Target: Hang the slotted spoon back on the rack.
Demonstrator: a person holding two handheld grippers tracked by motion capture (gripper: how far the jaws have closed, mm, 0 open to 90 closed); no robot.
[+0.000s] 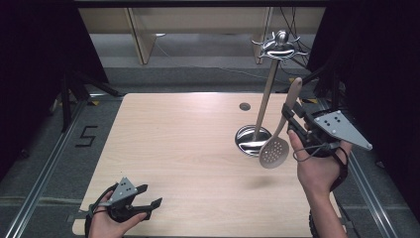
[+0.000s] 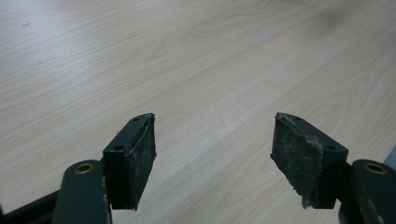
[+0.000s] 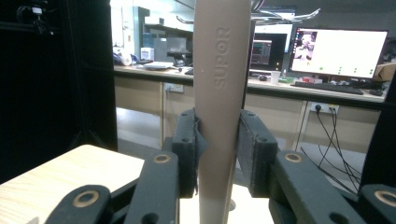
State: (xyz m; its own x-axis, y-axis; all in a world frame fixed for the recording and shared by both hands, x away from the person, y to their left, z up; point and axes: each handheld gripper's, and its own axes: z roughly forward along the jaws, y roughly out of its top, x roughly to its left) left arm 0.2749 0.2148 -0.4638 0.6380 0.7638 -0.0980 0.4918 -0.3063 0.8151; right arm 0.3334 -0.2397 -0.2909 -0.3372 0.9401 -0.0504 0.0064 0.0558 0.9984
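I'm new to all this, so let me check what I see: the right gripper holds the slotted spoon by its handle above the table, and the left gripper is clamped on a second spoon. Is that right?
Not quite. The left gripper holds nothing: the left gripper view shows its jaws apart over the bare table. The right gripper does hold the slotted spoon by its handle.

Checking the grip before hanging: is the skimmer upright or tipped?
Roughly upright: the skimmer hangs head-down, handle clamped in the right gripper.
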